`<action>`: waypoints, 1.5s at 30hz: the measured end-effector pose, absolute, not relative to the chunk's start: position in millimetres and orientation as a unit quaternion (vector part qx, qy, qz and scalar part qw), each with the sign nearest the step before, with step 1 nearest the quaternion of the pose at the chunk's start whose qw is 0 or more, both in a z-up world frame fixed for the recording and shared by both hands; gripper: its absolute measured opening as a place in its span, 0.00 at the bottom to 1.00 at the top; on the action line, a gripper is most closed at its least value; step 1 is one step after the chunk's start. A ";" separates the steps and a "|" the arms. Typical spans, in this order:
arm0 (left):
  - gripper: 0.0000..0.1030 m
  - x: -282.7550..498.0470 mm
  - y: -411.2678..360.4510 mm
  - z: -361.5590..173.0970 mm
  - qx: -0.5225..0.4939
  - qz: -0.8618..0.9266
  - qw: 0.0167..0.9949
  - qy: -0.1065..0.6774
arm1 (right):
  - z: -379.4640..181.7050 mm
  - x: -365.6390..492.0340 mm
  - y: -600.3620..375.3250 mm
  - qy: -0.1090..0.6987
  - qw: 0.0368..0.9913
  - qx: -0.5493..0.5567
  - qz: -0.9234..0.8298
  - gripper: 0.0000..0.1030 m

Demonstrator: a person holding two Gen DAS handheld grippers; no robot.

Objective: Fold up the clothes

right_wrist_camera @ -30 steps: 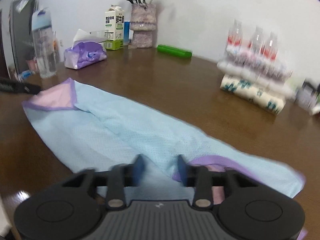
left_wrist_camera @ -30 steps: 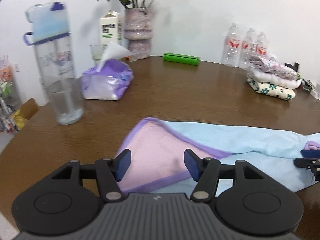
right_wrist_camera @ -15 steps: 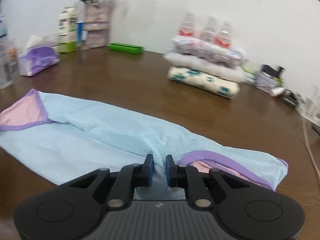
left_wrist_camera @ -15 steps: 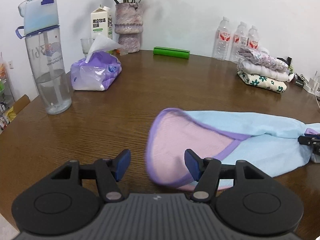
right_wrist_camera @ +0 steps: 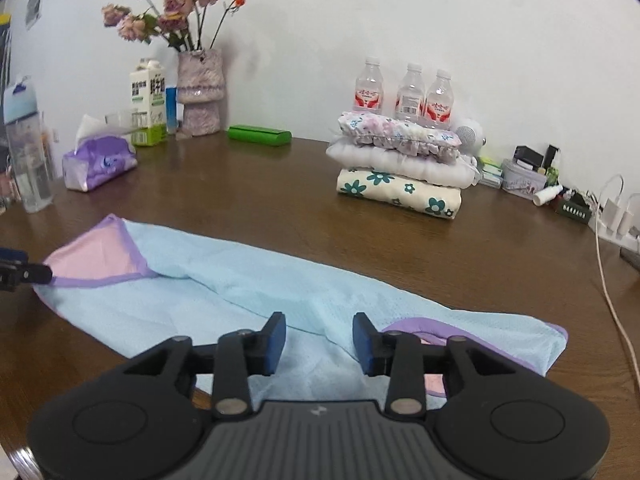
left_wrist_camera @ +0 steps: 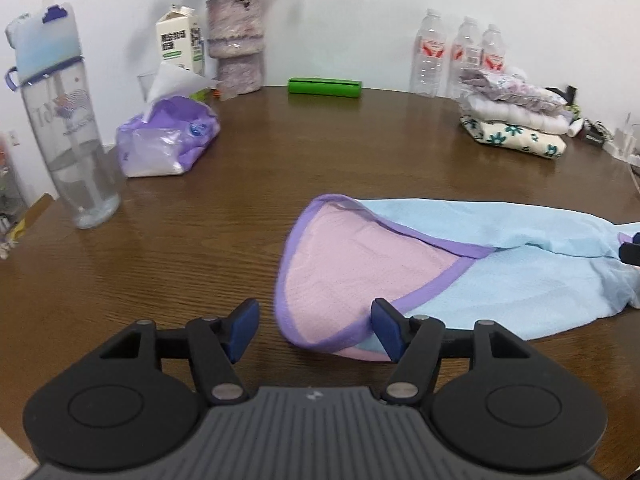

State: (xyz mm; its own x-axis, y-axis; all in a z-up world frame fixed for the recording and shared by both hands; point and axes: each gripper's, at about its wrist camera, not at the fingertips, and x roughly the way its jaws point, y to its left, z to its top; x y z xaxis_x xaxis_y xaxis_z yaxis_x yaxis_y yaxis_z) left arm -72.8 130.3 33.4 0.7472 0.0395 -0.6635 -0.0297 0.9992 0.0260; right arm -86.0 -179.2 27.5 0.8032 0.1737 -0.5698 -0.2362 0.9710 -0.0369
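Your left gripper (left_wrist_camera: 314,326) and right gripper (right_wrist_camera: 320,342) both gape wide, holding nothing, above the blue garment (right_wrist_camera: 240,280) lying flat on the worktop (left_wrist_camera: 240,184).

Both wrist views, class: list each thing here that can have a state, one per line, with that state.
Left gripper: open, holding nothing.
Right gripper: open, above the cloth.
Blue garment: spread flat, one corner turned over showing pink.
Stack of clothes: folded, three high.
Tissue pack: open, a tissue sticking up.
Water bottles: upright, capped.
Tall drinking bottle: upright, lid shut.
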 end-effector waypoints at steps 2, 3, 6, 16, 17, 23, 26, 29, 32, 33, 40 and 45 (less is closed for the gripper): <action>0.62 -71.3 131.2 44.8 0.003 0.034 0.937 0.348 | 27.9 -88.9 -179.8 0.287 0.950 -0.038 0.116 0.34; 0.62 -71.6 131.0 51.7 -0.002 0.039 0.939 0.342 | 27.7 -91.5 -179.7 0.285 0.950 -0.033 0.121 0.35; 0.67 -79.4 126.4 68.0 -0.012 0.040 0.947 0.318 | 26.9 -104.2 -180.7 0.280 0.951 -0.034 0.126 0.37; 0.71 -104.9 137.7 55.9 -0.033 0.051 0.945 0.321 | 31.4 -124.2 -191.8 0.267 0.956 -0.012 0.122 0.46; 0.71 -106.1 142.7 52.3 -0.037 0.055 0.944 0.323 | 30.5 -121.9 -187.9 0.270 0.955 -0.020 0.125 0.46; 0.71 -106.2 171.7 37.9 -0.067 0.066 0.935 0.341 | 31.7 -101.2 -174.9 0.284 0.948 -0.039 0.136 0.46; 0.71 -101.1 172.7 34.6 -0.075 0.052 0.932 0.350 | 36.4 -84.8 -167.8 0.292 0.942 -0.041 0.160 0.46; 0.71 -91.7 165.4 32.2 -0.093 0.007 0.930 0.357 | 39.2 -64.2 -154.9 0.305 0.928 -0.050 0.208 0.50; 0.67 -82.6 151.5 27.7 -0.059 0.018 0.932 0.356 | 35.8 -42.6 -132.8 0.320 0.912 -0.068 0.247 0.50; 0.64 -79.8 147.2 25.7 -0.044 0.025 0.933 0.356 | 32.8 -35.7 -123.0 0.325 0.908 -0.076 0.254 0.49; 0.06 -74.0 144.3 17.4 -0.010 0.026 0.932 0.363 | 5.7 -4.4 -61.7 0.355 0.878 -0.123 0.297 0.16; 0.04 -53.6 146.2 13.8 0.014 0.037 0.937 0.346 | 0.3 4.3 -54.8 0.340 0.892 -0.109 0.278 0.12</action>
